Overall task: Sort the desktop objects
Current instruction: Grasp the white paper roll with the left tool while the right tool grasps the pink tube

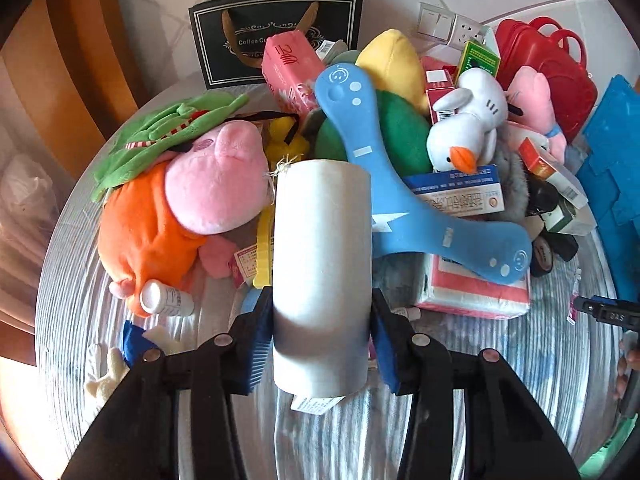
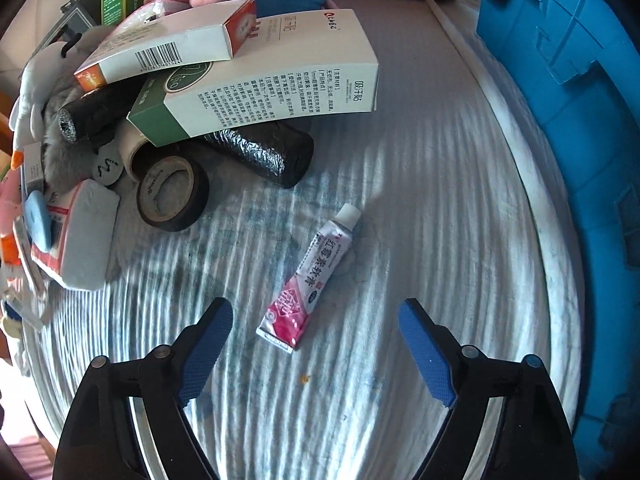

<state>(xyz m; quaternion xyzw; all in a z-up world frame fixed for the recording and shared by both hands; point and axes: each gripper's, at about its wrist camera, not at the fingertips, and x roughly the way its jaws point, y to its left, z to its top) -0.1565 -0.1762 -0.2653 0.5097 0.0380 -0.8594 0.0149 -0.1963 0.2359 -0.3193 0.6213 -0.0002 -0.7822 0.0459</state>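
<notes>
Your left gripper (image 1: 322,340) has its blue pads pressed on either side of a white roll (image 1: 322,264), which stands up between the jaws; a paper label sticks out at the roll's lower end. Behind it a heap covers the middle of the tabletop (image 1: 500,380): a pink and orange plush pig (image 1: 188,208) towards the left edge, a blue three-armed toy (image 1: 384,168) lying over a green cushion (image 1: 400,132), a white plush duck (image 1: 468,128) above a blue and white box (image 1: 460,196), and a pink tissue pack (image 1: 290,72) in front of a black paper bag (image 1: 276,36) at the far edge. A small white bottle (image 1: 166,298) lies against the pig's orange body.

Your right gripper (image 2: 316,348) is wide open and points down at the cloth. A pink and white ointment tube (image 2: 310,276) lies flat on the tabletop just ahead of the jaws, between their lines, touching neither pad. Further off, a tape roll (image 2: 172,192) and a black bag roll (image 2: 264,152) lie below a green and white box (image 2: 260,84). A blue crate (image 2: 580,120) runs along the right edge.
</notes>
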